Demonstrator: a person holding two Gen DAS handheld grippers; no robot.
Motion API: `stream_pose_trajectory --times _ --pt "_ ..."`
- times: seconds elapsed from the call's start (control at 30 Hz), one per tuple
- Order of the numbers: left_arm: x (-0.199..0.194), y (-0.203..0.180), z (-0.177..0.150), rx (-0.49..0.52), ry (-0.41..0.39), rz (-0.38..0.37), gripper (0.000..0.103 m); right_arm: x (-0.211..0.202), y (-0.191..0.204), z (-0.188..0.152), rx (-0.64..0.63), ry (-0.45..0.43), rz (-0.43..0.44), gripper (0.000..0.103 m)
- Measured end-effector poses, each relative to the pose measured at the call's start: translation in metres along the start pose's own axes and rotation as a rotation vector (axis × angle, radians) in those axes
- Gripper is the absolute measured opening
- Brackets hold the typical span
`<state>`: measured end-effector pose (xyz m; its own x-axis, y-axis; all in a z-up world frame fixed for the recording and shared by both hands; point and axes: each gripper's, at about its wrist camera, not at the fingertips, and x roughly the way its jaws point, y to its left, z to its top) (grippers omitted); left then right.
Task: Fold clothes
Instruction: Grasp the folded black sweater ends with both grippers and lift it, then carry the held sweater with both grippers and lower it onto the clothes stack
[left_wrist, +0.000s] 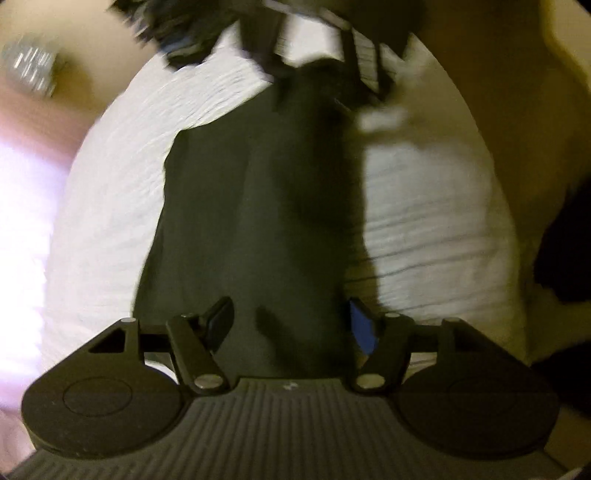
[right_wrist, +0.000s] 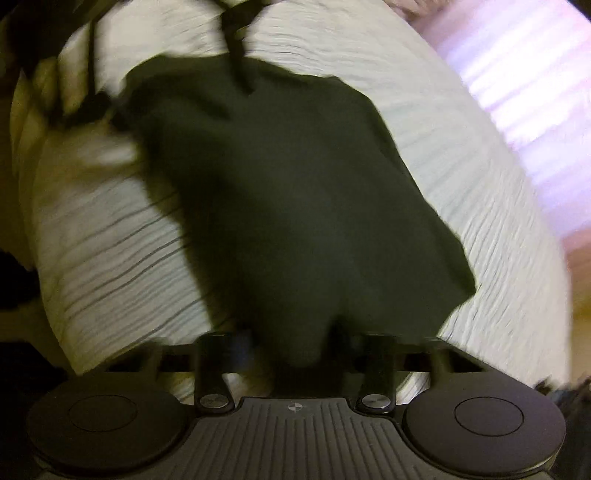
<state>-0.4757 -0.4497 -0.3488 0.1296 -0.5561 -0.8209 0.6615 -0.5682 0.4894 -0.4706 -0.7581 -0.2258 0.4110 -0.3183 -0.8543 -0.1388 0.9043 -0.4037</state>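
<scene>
From the left wrist, a dark green garment (left_wrist: 255, 206) was seen spread lengthwise over a white ribbed bedcover (left_wrist: 122, 177), its far end running up toward a heap of other dark clothes (left_wrist: 192, 33) that was too blurred to make out. The left gripper (left_wrist: 291, 325) was held low over the near end of the cloth with its fingers spread wide apart; cloth was seen between them, but nothing was pinched.

From the right wrist, the same garment (right_wrist: 295, 192) was seen rising from the bedcover (right_wrist: 480, 177) toward the camera, its near edge gathered into a bunch at the right gripper (right_wrist: 299, 350). The fingertips were hidden by that bunch, so a grasp on the cloth was judged likely from the way it was drawn up, though the closing itself could not be seen.

The fabric was judged light, limp and thin: it draped and puckered where lifted and would not keep a shape unaided. Hold would best be taken at corners or along a hem, with both edges kept taut so that a crease could be laid straight.
</scene>
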Motion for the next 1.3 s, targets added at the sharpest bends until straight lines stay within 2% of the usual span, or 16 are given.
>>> stream_pose_trajectory --times 0.13,0.23,0.27,0.3,0.33,0.47,0.57,0.6,0.67,0.7,0.8,0.93,1.0,1.03,1.1,1.3 --pt "0.012 0.000 0.004 0.086 0.039 0.014 0.041 -0.014 -0.017 0.000 0.019 0.000 0.015 0.039" --pt "0.021 0.001 0.006 0.137 0.066 0.021 0.022 -0.021 -0.015 0.002 0.023 -0.002 -0.033 0.041" --pt "0.019 0.007 0.006 0.109 0.066 0.011 0.018 -0.023 -0.010 0.006 0.010 -0.005 -0.064 0.057" --pt "0.016 0.014 0.006 0.070 0.063 -0.005 0.018 -0.025 -0.004 0.007 -0.003 -0.020 -0.091 0.080" --pt "0.014 0.022 0.006 0.031 0.061 -0.022 0.017 -0.028 0.002 0.006 -0.015 -0.043 -0.115 0.090" --pt "0.004 0.056 0.010 -0.133 0.043 -0.092 0.016 -0.029 0.025 0.012 -0.070 -0.104 -0.111 0.090" --pt "-0.001 0.070 0.014 -0.179 0.029 -0.102 0.016 -0.014 0.035 0.019 -0.119 -0.114 -0.128 0.089" --pt "0.001 0.066 0.015 -0.157 0.035 -0.088 0.016 -0.005 0.032 0.021 -0.124 -0.107 -0.136 0.089" --pt "0.003 0.059 0.018 -0.113 0.048 -0.061 0.018 0.009 0.017 0.025 -0.095 -0.071 -0.124 0.052" --pt "0.005 0.056 0.019 -0.091 0.055 -0.047 0.019 0.012 0.008 0.026 -0.072 -0.057 -0.099 0.042" --pt "0.009 0.045 0.023 -0.026 0.074 -0.007 0.037 0.005 -0.007 0.029 -0.054 -0.052 -0.056 0.037" --pt "0.013 0.032 0.029 0.056 0.097 0.044 0.039 -0.015 -0.019 0.036 -0.043 -0.061 -0.052 0.035" --pt "0.007 0.038 0.035 0.056 0.095 0.046 0.034 -0.026 -0.029 0.040 -0.038 -0.067 -0.052 0.034" --pt "0.004 0.040 0.038 0.057 0.094 0.047 0.026 -0.031 -0.033 0.041 -0.038 -0.070 -0.051 0.034" --pt "-0.001 0.045 0.044 0.057 0.092 0.050 0.018 -0.044 -0.039 0.043 -0.041 -0.074 -0.047 0.034" --pt "-0.029 0.063 0.063 0.048 0.079 0.056 0.013 -0.087 -0.058 0.034 -0.051 -0.089 -0.032 0.034"
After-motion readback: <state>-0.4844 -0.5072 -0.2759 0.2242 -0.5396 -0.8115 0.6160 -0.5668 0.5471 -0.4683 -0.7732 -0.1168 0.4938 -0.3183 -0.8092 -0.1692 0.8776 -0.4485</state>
